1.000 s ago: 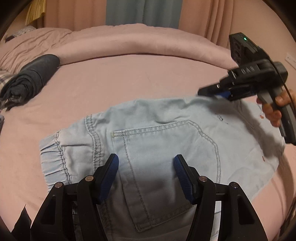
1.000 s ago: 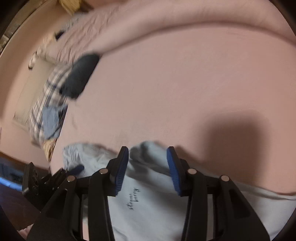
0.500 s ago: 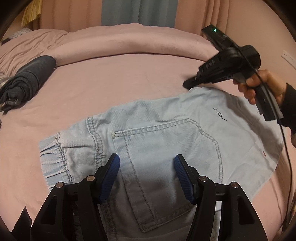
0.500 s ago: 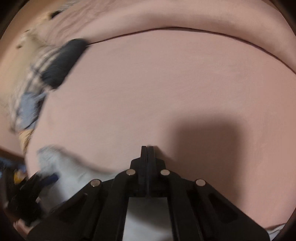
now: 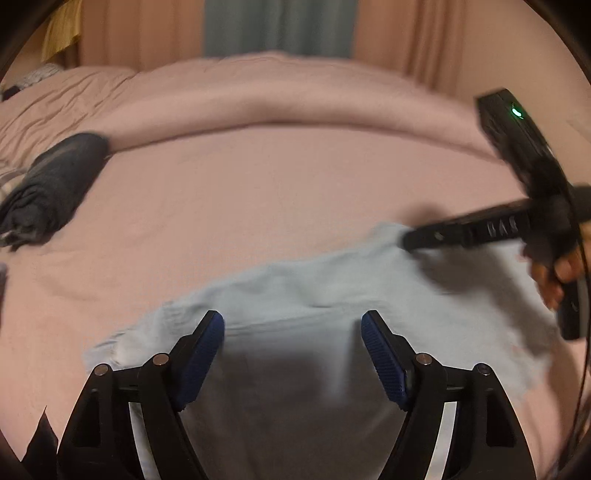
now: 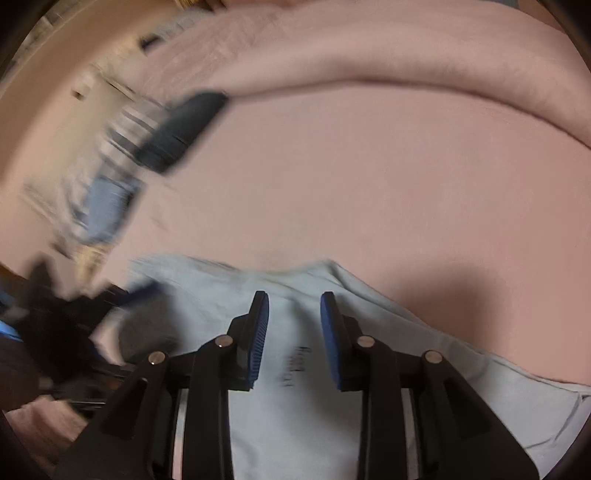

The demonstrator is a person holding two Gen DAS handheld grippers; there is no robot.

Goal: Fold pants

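Note:
Light blue denim pants (image 5: 314, 295) lie flat on the pink bed, blurred by motion. They also show in the right wrist view (image 6: 295, 424). My left gripper (image 5: 293, 325) is open and empty, held above the near part of the pants. My right gripper (image 6: 294, 302) is partly open and empty, over the pants near small printed lettering (image 6: 295, 365). In the left wrist view the right gripper (image 5: 410, 242) hovers at the pants' far right edge. The left gripper (image 6: 144, 290) shows blurred at the left of the right wrist view.
A rolled dark grey garment (image 5: 51, 184) lies at the bed's left side, next to striped and blue clothes (image 6: 110, 184). A thick pink duvet roll (image 5: 277, 107) runs across the back. Curtains (image 5: 277, 26) hang behind the bed.
My right gripper was shut half a second ago and has opened partly, moving back over the pants. My left gripper has shifted, so the pants sit lower in its view.

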